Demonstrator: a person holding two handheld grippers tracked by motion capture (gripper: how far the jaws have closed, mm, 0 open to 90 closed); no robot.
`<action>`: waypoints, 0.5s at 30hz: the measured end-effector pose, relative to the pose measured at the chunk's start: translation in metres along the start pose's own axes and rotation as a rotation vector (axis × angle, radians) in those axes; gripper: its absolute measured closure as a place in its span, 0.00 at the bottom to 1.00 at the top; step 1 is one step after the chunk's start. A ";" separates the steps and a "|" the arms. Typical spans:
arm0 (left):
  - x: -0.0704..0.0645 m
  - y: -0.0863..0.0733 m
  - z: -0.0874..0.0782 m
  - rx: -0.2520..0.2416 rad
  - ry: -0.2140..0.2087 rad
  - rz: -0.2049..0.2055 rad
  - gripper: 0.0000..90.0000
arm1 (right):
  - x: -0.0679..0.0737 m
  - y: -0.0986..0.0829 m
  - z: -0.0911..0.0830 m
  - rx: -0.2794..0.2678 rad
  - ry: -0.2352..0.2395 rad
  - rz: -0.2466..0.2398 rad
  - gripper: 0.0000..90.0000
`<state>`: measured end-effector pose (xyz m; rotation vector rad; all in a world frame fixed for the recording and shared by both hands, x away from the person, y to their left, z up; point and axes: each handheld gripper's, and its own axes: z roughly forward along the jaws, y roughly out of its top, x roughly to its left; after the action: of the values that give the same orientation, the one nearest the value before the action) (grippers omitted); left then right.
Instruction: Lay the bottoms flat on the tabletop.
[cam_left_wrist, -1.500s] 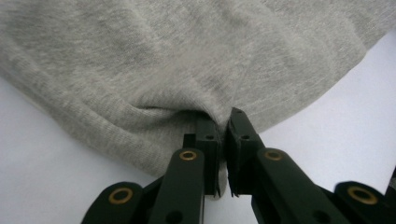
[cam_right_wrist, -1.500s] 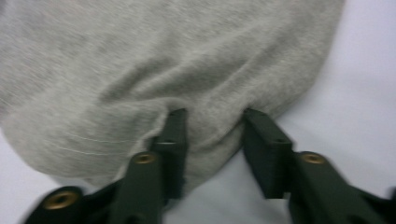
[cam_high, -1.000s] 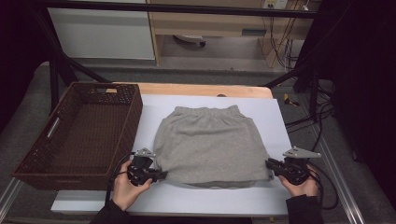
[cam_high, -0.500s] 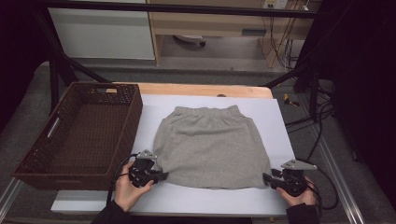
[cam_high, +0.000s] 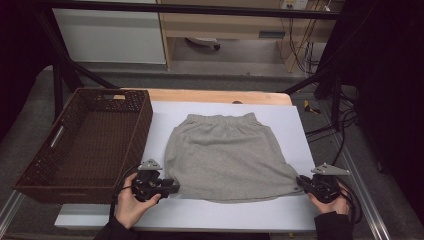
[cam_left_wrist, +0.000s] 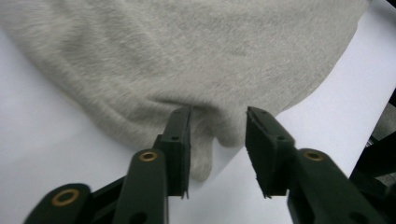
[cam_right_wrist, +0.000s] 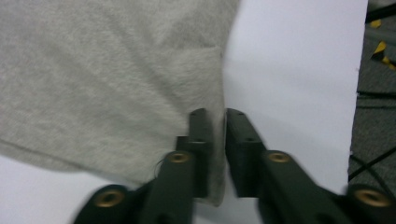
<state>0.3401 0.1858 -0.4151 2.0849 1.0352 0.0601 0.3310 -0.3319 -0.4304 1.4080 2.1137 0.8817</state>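
The skirt (cam_high: 227, 156) lay flat, unfolded. The right gripper (cam_right_wrist: 215, 116) appeared clamped on its hem corner; the left gripper (cam_left_wrist: 218, 116) stood apart, not yet gripping. The basket (cam_high: 30, 172) held nothing.

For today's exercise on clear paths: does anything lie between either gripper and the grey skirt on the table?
Nothing visible does. The left gripper is open, its fingers astride a hem fold of the skirt. The right gripper has its fingers nearly closed on the skirt's corner edge, with the cloth between them.

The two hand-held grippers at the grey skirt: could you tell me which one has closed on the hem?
The right hand-held gripper: its jaws pinch the skirt corner; the left one's stand apart.
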 end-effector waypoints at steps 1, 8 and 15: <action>0.001 -0.002 0.000 0.000 0.011 -0.005 0.65 | 0.002 0.001 0.001 -0.013 -0.001 -0.003 0.74; 0.006 -0.010 0.015 0.049 0.058 -0.039 0.68 | 0.036 0.016 0.003 -0.101 0.111 -0.050 0.54; 0.010 -0.014 0.026 0.021 0.047 -0.058 0.86 | 0.057 0.020 0.022 -0.061 0.153 -0.077 0.49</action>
<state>0.3476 0.1812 -0.4453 2.0799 1.1290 0.0700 0.3372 -0.2683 -0.4330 1.2552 2.2169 1.0432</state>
